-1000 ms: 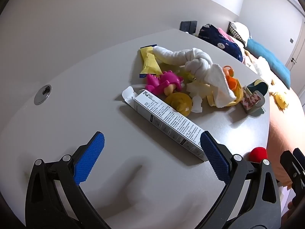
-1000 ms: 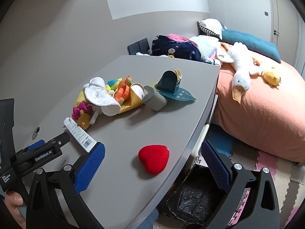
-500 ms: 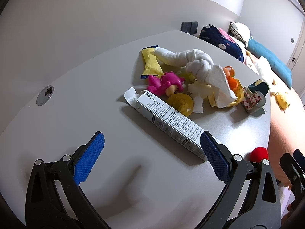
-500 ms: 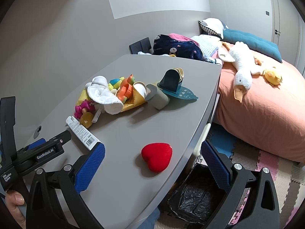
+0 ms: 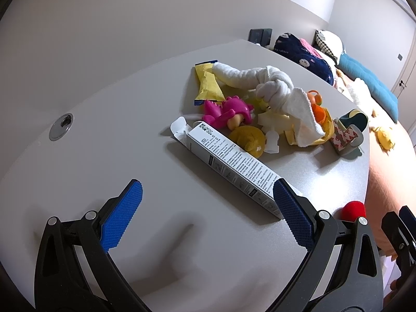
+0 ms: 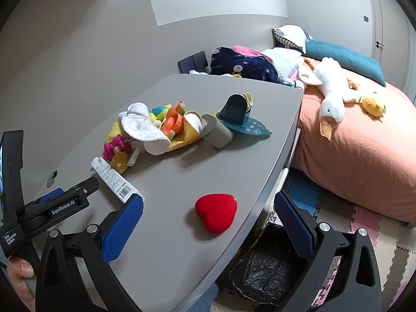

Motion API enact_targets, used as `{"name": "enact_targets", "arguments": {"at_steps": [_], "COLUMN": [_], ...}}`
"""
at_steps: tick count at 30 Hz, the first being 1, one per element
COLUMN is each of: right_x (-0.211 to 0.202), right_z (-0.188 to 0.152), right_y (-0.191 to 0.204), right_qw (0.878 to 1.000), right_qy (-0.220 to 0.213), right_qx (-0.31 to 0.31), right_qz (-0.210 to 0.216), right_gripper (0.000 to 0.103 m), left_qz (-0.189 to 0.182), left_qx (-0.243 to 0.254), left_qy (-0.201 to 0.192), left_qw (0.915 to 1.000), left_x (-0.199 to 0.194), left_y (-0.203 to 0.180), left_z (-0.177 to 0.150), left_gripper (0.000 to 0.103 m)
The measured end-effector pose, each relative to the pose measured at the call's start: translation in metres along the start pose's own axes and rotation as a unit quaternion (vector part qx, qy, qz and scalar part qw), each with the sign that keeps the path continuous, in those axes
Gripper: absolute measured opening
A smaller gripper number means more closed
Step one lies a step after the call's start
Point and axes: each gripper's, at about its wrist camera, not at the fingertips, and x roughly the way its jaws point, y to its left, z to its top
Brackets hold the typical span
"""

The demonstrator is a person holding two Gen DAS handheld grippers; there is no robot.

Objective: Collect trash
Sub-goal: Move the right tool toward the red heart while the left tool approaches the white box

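The left gripper (image 5: 208, 197) hangs over the grey table (image 5: 109, 135) with its blue-padded jaws spread wide and nothing between them; its right pad sits just in front of the near end of a long white carton (image 5: 234, 161), though whether it touches the carton cannot be told. The carton lies flat on the table with its far flap open, running diagonally away toward a heap of clutter. In that heap a crumpled yellow wrapper (image 5: 206, 85) lies at the far left, partly under a knotted white cloth (image 5: 270, 85), with a pink toy (image 5: 226, 111) and a yellow shell-like toy (image 5: 248, 137) just beside the carton's far end. The right gripper (image 6: 208, 218) is likewise spread wide and empty, held over the table's near corner, where a red heart cushion (image 6: 215, 214) lies between its pads in the view. Below the table edge, beside the right pad, stands a bin lined with a black bag (image 6: 267, 267). A grey cup (image 6: 217, 131) lies on its side near a teal stand (image 6: 236, 110).
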Motion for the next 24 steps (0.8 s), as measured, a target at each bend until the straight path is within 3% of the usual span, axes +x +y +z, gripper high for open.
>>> {"name": "enact_targets", "arguments": {"at_steps": [24], "right_x": [0.0013], "right_z": [-0.0014], "right_y": [0.0040], "right_qw": [1.000], "right_qy": [0.001], "right_qx": [-0.001], "right_qz": [0.000], "right_gripper": [0.100], "left_qz": [-0.002], "left_qx": [-0.006], "left_qy": [0.007], "left_qw": [1.0000], "left_x": [0.0030], "left_y": [0.0043], "left_z": [-0.0001], "left_gripper": [0.097]}}
